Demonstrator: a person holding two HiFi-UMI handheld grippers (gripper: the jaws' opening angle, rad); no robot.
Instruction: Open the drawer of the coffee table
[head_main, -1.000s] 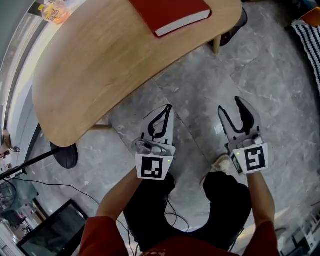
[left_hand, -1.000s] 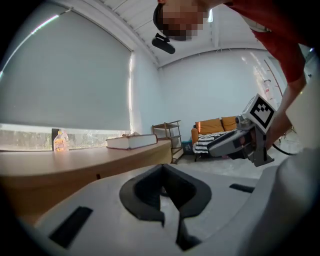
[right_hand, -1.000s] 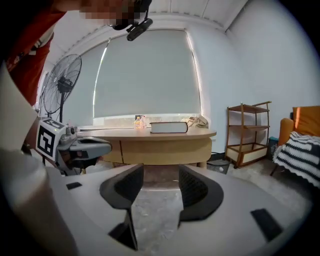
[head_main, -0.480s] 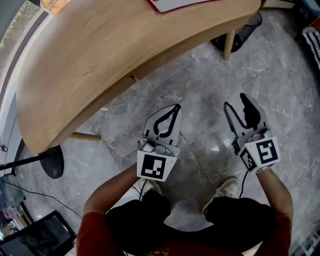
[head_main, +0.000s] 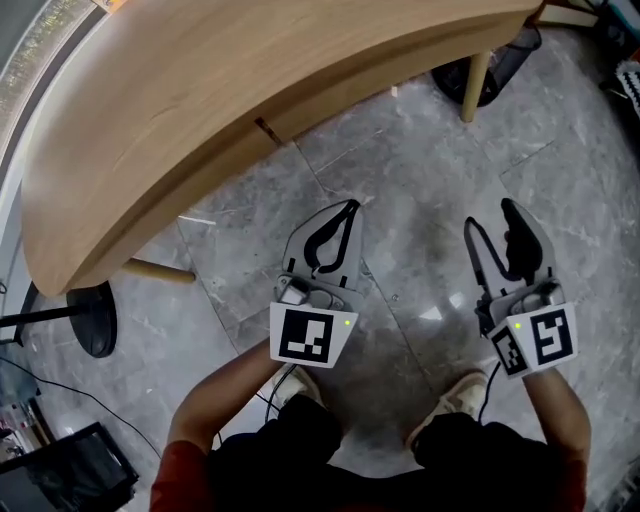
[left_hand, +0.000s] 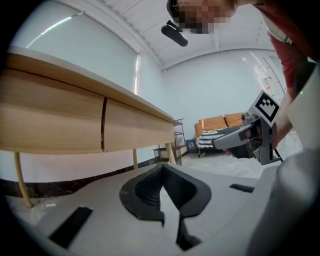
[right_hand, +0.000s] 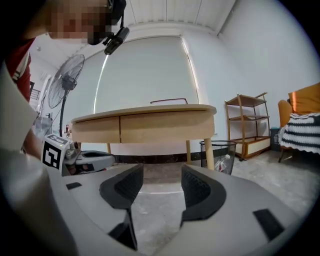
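Note:
The wooden coffee table (head_main: 200, 110) fills the top of the head view. A dark seam (head_main: 266, 131) on its front face divides two drawer fronts. In the left gripper view the fronts (left_hand: 137, 129) run along the upper left, shut and flush. The right gripper view shows them (right_hand: 165, 126) straight ahead, farther off. My left gripper (head_main: 346, 207) is held low over the floor in front of the table, shut and empty. To its right, my right gripper (head_main: 490, 222) is open with nothing between its fingers. Neither touches the table.
Grey marble floor (head_main: 420, 170) lies between me and the table. A table leg (head_main: 476, 85) and a black mesh bin (right_hand: 220, 152) stand at the right end. A fan base (head_main: 92, 318) sits on the left. A wooden shelf (right_hand: 250, 125) and an orange sofa (right_hand: 302, 127) are at the far right.
Both grippers have sunk toward the floor, side by side. The head view has dropped too, so the table's front face shows and the red book has left the frame.

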